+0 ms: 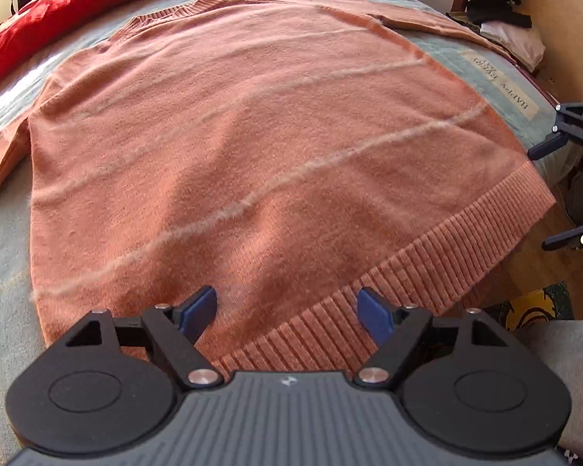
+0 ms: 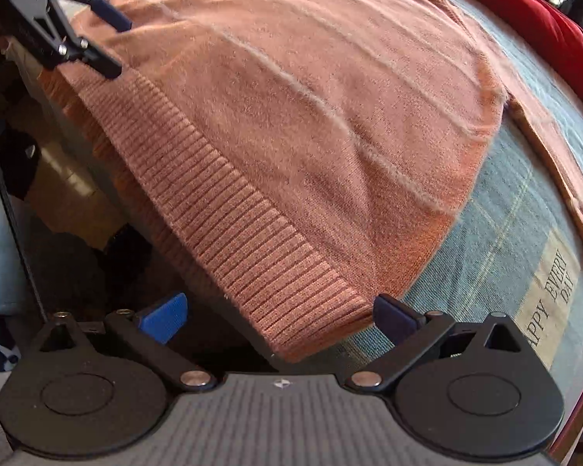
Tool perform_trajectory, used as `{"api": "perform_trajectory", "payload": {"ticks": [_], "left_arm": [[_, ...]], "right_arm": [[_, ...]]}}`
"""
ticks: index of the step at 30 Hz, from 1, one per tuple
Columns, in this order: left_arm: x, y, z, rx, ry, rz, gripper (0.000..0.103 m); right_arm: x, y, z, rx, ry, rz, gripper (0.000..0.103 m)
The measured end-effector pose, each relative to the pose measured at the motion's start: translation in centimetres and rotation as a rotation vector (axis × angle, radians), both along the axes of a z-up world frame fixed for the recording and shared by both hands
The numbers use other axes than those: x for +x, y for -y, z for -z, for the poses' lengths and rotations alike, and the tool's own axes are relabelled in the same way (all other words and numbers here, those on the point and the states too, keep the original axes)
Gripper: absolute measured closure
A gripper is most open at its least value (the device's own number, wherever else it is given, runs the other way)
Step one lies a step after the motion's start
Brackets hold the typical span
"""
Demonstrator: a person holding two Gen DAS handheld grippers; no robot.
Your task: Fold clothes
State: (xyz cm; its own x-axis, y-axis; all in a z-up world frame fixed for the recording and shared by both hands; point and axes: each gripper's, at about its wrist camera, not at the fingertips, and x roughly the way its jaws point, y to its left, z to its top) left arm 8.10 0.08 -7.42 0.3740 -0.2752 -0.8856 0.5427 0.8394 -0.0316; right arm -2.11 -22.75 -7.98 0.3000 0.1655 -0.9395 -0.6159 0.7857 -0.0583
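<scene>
A salmon knit sweater (image 1: 252,136) with pale fuzzy stripes lies spread flat on the bed, neck at the far end and ribbed hem (image 1: 427,264) nearest me. My left gripper (image 1: 287,310) is open, its blue pads straddling the hem near its left corner. In the right wrist view my right gripper (image 2: 280,316) is open too, with the hem's other corner (image 2: 311,334) lying between its fingers at the bed's edge. The left gripper (image 2: 112,39) shows there at top left, over the far end of the hem. The right gripper (image 1: 552,194) appears at the right edge of the left wrist view.
The bed cover (image 1: 486,77) is blue-grey with a "HAPPY EVERY DAY" label (image 2: 555,291). A red blanket (image 1: 58,11) lies along the far side. A chair with piled clothes (image 1: 497,4) stands beyond the bed. Wooden floor (image 1: 544,260) and dark clutter (image 2: 97,264) lie below the bed's edge.
</scene>
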Motion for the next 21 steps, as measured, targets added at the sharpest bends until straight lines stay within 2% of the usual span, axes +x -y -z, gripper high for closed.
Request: {"api": "perform_trajectory", "payload": {"ticks": [2,5,7,9,13,15,17,21], "left_arm": [[-0.4,-0.3,0.2,0.015,-0.023,-0.01,0.024],[0.2,0.4,-0.3,-0.023,-0.018,0.011,0.024],[0.8,1.2,-0.7,-0.041,-0.012,0.032,0.024],[1.4,2.0,-1.2,-0.058,-0.006,0.053,0.024],[2.5,2.9,-1.7,-0.053,-0.004,0.075,0.024],[3.0,3.4,-1.7,-0.037,-0.003,0.09,0.024],[3.4,4.1,-1.7,-0.024,-0.003,0.105,0.024],[3.9,5.6,-1.6,-0.01,0.0,0.139,0.024]], "right_arm": [[0.6,1.2,-0.1,0.047,-0.051,0.116,0.0],[1.5,3.1,0.3,0.149,-0.105,0.304,0.0],[1.6,3.4,0.2,0.242,-0.118,0.354,0.0],[1.7,2.8,-0.3,0.338,-0.134,0.35,0.0],[0.7,0.3,-2.7,0.501,-0.127,0.215,0.0],[-0.2,-0.5,-2.9,0.524,-0.149,0.184,0.0],[-0.7,-0.7,-2.2,0.506,-0.161,0.21,0.0],[-1.2,1.3,-0.7,0.406,-0.101,0.3,0.0]]}}
